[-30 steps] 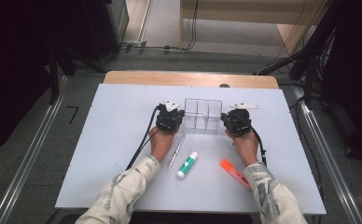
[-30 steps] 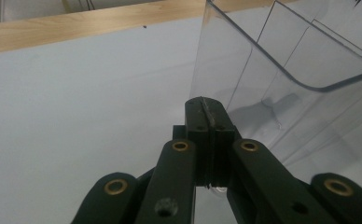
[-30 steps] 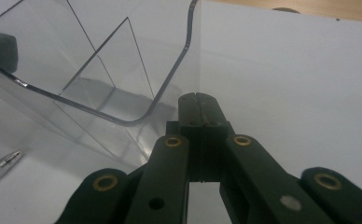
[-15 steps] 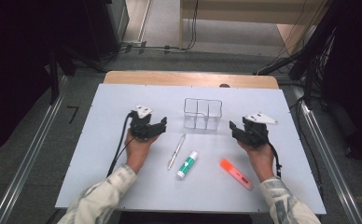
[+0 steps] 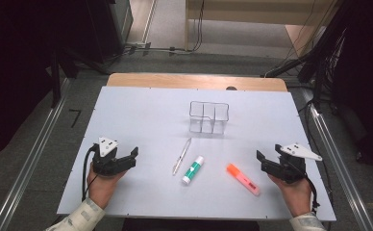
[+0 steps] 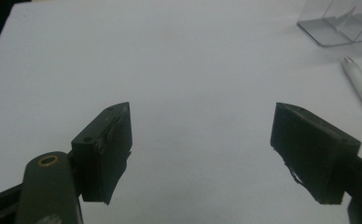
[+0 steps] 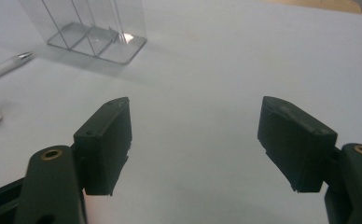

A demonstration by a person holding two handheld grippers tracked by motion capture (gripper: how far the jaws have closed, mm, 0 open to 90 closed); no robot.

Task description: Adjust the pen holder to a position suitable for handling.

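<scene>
Lab recording bay: white table, floor rails, trailing cables

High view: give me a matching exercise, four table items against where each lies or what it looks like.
1 clear organizer
2 pen
3 glue stick
4 highlighter

A orange, nearest the right gripper
B green and white, beside the pen
C upright, empty, farthest from the person
D slim and pale, left of the glue stick

Pairs: 1-C, 2-D, 3-B, 4-A

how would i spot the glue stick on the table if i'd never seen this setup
Start at the clear organizer standing mid-way across the white table. Three things lie in a row in front of it. The glue stick is the middle one, stubby, white with a green band, between the slim pen and the orange highlighter.
</scene>
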